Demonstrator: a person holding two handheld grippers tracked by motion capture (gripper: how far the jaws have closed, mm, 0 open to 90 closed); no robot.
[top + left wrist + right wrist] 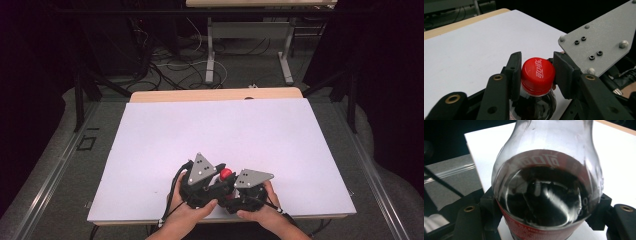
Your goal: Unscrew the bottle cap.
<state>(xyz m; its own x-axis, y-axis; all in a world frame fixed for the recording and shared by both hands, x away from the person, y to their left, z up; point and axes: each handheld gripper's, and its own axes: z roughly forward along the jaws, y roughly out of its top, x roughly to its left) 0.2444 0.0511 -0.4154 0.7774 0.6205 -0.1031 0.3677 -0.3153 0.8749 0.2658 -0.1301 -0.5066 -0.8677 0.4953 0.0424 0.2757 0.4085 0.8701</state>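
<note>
On the white table [150, 130], the upright cola bottle [544, 195] points its red cap [538, 72] upward; left gripper [537, 72] clamps the cap, right gripper [544, 217] clamps the body.

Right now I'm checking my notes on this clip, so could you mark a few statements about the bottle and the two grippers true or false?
1. The left gripper has its jaws on either side of the red cap. True.
2. The bottle is empty. False: dark liquid fills its lower part.
3. The right gripper holds the bottle's body. True.
4. The cap lies loose on the table. False: it sits on the bottle's neck.
</note>
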